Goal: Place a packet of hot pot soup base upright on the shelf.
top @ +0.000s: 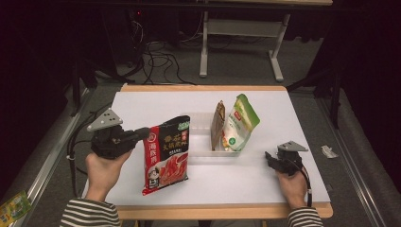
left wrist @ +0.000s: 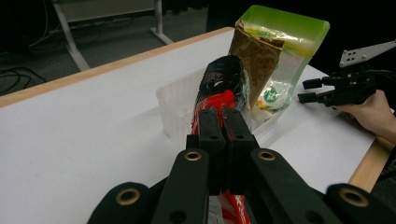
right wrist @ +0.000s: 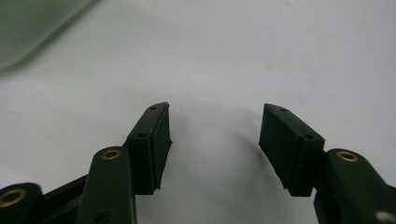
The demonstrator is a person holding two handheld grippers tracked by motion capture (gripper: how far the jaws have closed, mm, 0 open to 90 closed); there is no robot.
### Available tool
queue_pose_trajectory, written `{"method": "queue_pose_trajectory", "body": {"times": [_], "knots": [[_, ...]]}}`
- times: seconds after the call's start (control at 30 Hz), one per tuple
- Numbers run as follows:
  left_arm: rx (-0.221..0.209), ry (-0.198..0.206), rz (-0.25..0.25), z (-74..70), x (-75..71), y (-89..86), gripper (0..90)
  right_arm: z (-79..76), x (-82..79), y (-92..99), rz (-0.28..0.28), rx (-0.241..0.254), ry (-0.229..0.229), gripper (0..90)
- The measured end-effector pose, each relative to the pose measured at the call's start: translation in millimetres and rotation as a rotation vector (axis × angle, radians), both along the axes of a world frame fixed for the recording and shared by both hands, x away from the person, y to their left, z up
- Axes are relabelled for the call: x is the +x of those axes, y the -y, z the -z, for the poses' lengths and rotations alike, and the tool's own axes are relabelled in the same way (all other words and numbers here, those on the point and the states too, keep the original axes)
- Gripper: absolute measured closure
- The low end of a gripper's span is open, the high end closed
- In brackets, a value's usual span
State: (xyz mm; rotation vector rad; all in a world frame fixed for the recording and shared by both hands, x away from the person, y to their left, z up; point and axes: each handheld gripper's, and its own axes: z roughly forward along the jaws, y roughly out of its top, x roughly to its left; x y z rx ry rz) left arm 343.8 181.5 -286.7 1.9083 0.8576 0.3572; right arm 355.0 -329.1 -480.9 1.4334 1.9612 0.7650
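Note:
A red and black food pouch point(top: 166, 153) hangs above the white table point(top: 156, 106), and my left gripper point(top: 142, 134) is shut on its left edge. In the left gripper view the pouch point(left wrist: 223, 88) runs away from the closed jaws toward the clear plastic bin point(left wrist: 175, 109). That bin point(top: 201, 135) holds a brown packet point(top: 217, 123) and a green and white pouch point(top: 240, 124), both upright. My right gripper point(top: 271, 157) rests low on the table at the right, open with nothing between its fingers point(right wrist: 152, 140); the left gripper view shows it point(left wrist: 312, 90) too.
The table's wooden front edge point(top: 213, 211) runs along the bottom. A desk frame point(top: 241, 42) and cables point(top: 161, 56) stand on the floor behind the table. A small packet point(top: 14, 208) lies on the floor at the lower left.

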Motion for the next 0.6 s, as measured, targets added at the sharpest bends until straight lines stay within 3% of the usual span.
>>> {"method": "queue_pose_trajectory", "body": {"times": [0.6], "knots": [[-0.051, 0.013, 0.048, -16.1, 20.9, 22.3, 88.7, 0.3, -0.8, -1.5, 0.005, -0.002, 0.003, 43.8]]}}
